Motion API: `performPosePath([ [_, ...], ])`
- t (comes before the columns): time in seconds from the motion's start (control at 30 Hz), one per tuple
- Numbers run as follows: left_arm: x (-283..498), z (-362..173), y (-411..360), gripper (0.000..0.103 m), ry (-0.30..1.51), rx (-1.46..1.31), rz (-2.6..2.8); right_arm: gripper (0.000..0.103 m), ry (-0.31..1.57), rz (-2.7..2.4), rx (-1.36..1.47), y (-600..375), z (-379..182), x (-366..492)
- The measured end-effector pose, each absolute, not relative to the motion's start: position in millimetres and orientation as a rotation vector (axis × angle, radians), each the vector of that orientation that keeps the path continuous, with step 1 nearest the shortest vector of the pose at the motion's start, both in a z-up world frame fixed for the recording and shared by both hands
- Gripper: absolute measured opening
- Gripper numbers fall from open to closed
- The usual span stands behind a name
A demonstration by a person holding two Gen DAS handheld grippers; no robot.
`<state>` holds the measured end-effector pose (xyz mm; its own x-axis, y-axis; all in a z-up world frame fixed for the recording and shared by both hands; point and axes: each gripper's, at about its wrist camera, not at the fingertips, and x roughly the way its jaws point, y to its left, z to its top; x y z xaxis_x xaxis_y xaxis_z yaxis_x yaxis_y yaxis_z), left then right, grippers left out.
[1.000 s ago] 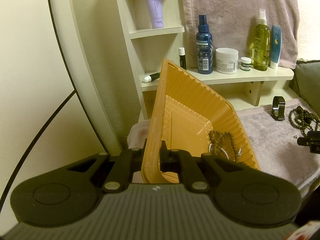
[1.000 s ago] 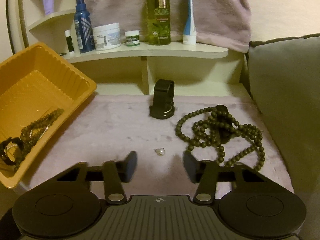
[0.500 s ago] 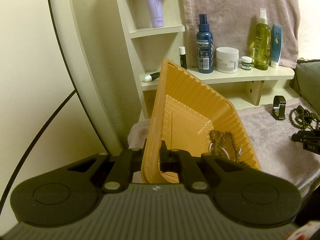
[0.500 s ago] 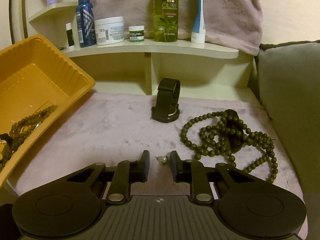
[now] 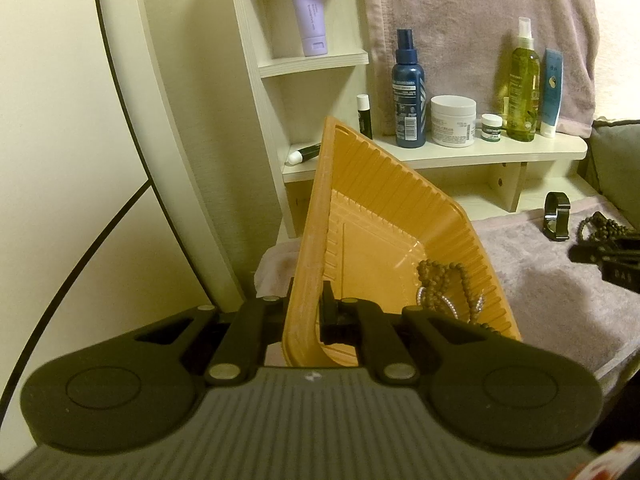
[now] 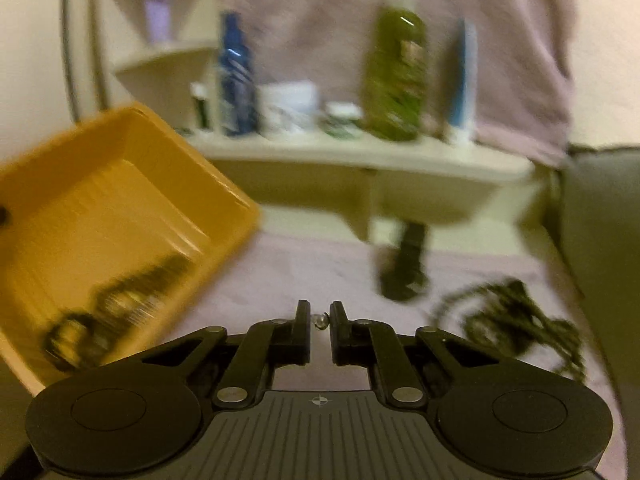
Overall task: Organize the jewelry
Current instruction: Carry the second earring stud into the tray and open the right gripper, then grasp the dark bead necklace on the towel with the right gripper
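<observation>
My left gripper [image 5: 308,300] is shut on the near wall of an orange tray [image 5: 380,200], holding it tilted up at the left edge of the mauve towel [image 5: 540,280]. Brown bead bracelets [image 5: 440,276] and a silvery piece lie in the tray's low corner. My right gripper [image 6: 320,316] hovers over the towel [image 6: 300,272]. Its jaws are closing with a small pearl earring [image 6: 321,321] pinched between the tips. The tray [image 6: 120,184] is to its left. A black watch [image 6: 404,268] and a dark bead necklace [image 6: 516,316] lie ahead and to its right.
A white shelf [image 5: 480,156] behind the towel carries a blue spray bottle [image 5: 409,92], a white jar [image 5: 453,120], an olive-green bottle [image 5: 522,88] and a tube. A grey cushion [image 6: 600,220] borders the right side. A cream wall lies to the left.
The right gripper closed from wide open onto the pearl earring, then lifted and swung towards the tray; its view is now blurred. The left gripper and tray have not moved.
</observation>
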<state>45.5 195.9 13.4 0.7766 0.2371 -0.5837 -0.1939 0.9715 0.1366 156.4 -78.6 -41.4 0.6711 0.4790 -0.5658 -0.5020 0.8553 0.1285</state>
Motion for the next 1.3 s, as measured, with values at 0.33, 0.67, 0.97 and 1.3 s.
performPosePath([
  [0.33,44,14,196,0.006,0.638,0.062,0.233,0.009,0.608,0.781,-0.07,-2,-25,147],
  [0.67,45,14,196,0.006,0.638,0.059,0.234,0.01,0.635,0.845,-0.076,19,-37,151],
  [0.97,44,14,197,0.006,0.636,0.058,0.233,0.041,0.605,0.813,-0.064,1,-35,141],
  [1.3,45,15,195,0.007,0.633,0.058,0.234,0.041,0.633,0.558,-0.01,-80,-42,135],
])
